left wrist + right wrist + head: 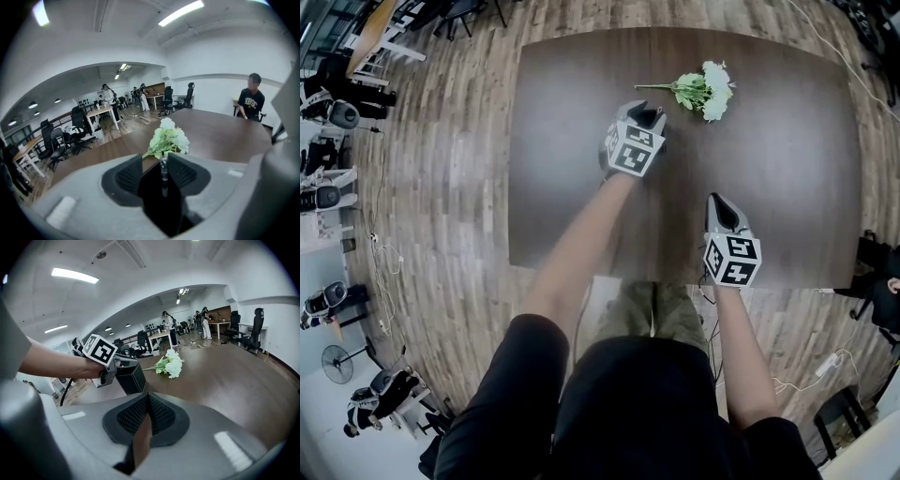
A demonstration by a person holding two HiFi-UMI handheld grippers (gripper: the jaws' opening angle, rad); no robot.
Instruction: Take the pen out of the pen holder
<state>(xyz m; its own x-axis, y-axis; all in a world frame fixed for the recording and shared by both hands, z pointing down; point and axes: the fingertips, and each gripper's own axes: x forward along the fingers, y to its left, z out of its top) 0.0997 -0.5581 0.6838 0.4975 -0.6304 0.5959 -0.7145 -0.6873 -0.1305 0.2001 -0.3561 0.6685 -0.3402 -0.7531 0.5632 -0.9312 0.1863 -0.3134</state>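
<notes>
My left gripper (pixel 645 114) hangs over the middle of the brown table (pixel 787 187), its jaws wide over a black box-shaped pen holder (pixel 157 204). A thin clear pen (pixel 163 173) stands upright in the gap, and neither pad touches it. In the right gripper view the holder (pixel 132 378) sits on the table under the left gripper (pixel 117 365). The head view hides the holder beneath that gripper. My right gripper (pixel 713 198) is near the table's front edge, to the right. Its pads (pixel 149 395) meet at the tip with nothing between them.
A bunch of white flowers (pixel 705 91) lies on the table just beyond the left gripper. A person (pixel 251 101) sits at the table's far side. Desks and office chairs (pixel 79 124) stand on the wooden floor beyond.
</notes>
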